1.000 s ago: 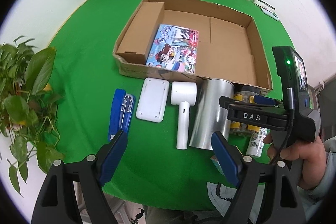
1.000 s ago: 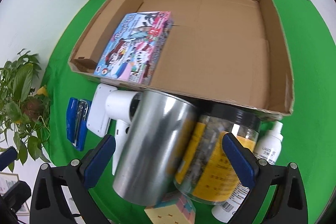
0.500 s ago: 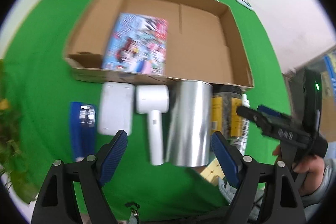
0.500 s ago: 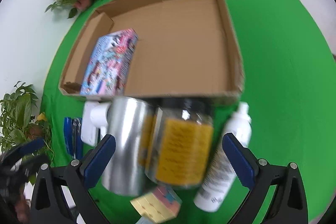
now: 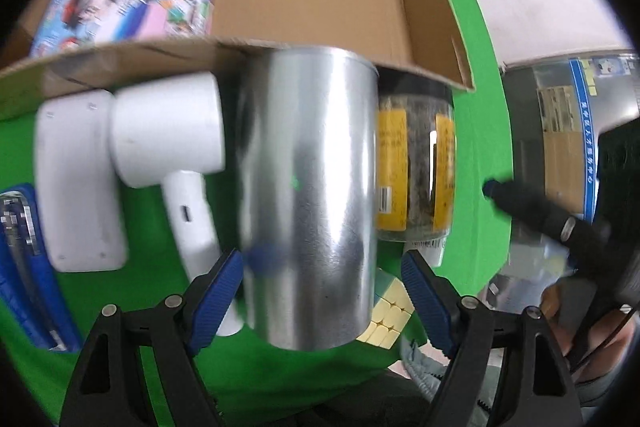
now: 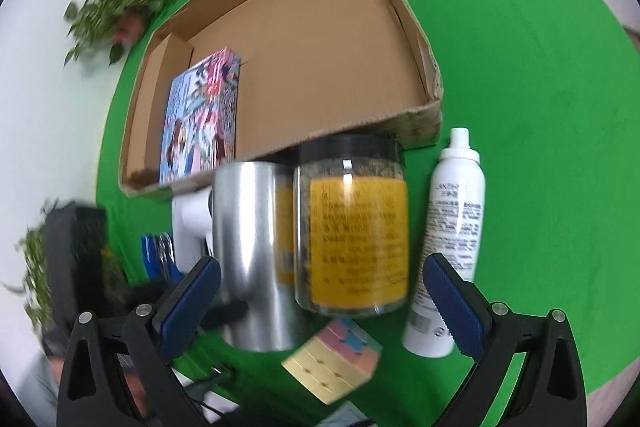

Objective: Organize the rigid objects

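A round green tabletop [image 6: 540, 75] fills most of the right-wrist view. On it, upper centre, sits an open cardboard box [image 6: 416, 39]. Along the box's near wall lies a row of things — a blue stapler [image 6: 154, 253] at the left, a white hair dryer [image 6: 188, 223], a shiny metal can [image 6: 252, 255], a clear jar [image 6: 352, 231] with a yellow label and black lid, and a white spray bottle [image 6: 448, 239] at the right. A pastel puzzle cube [image 6: 336, 359] lies at lower centre. In the left-wrist view a flat white device [image 5: 76, 183] lies between stapler and dryer.
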Available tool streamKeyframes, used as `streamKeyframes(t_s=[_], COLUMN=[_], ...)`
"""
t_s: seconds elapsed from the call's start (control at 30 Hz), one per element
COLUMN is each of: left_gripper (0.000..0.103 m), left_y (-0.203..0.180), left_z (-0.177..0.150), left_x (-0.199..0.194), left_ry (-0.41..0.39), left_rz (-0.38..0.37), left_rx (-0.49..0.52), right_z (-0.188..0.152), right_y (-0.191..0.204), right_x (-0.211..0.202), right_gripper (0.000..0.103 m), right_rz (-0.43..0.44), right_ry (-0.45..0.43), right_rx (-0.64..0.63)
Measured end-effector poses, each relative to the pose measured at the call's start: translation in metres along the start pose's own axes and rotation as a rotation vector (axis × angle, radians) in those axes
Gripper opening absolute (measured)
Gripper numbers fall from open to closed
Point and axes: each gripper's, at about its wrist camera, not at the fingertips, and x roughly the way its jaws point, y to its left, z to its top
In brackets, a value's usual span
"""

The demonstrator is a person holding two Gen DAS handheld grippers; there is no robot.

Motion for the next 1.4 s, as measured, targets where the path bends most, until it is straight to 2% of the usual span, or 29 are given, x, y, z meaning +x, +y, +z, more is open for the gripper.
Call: streamKeyframes(t_s=[0.13, 0.23, 0.5, 0.67, 0.8, 1.03, 1.3, 1.4], left_gripper=[0.081, 0.082, 0.081, 0.081, 0.081, 0.081, 0.081, 0.081], left_y=[0.004, 0.002, 0.005, -0.005, -0.009, -0.01, -0.001, -0.006], left_z=[0.001, -0.002, -0.033, -0.052, -0.066, -0.08, -0.093, -0.079], left_x=[0.019, 0.019, 0.013, 0.015, 0.019, 0.019, 0.013, 0.014], left_ry=[0.023, -0.004, -0.037, -0.029, -0.02, -0.03, -0.023, -0.035], left_rz=[-0.016, -0.023, 0.006, 0.06, 0.067, 0.05, 0.075, 0.098], left_rx=[-0.044, -0.057, -0.091, -0.089, -0.112, -0.137, -0.121, -0.129], right_z=[0.02, 0.031, 0.041, 0.03, 0.008, -0.021, -0.045, -0.049], right_y=[0.008, 0.02, 0.07, 0.092, 0.101, 0.089, 0.084, 0.086], right_x=[0.007, 0.017, 0.041, 0.054, 0.066, 0.082, 0.11, 0.114], right_gripper=[0.1, 0.099, 0.096, 0.094, 0.091, 0.087, 0.085, 0.08], right_rz=[0.015, 0.034, 0.048, 0.053, 0.05, 0.065, 0.038, 0.037], right_ry=[0.021, 0.052, 0.111, 0.164, 0.219, 0.309, 0.406, 0.415], right_rx=[0.028, 0.013, -0.132, -0.193, -0.221, -0.144, -0.112, -0.124])
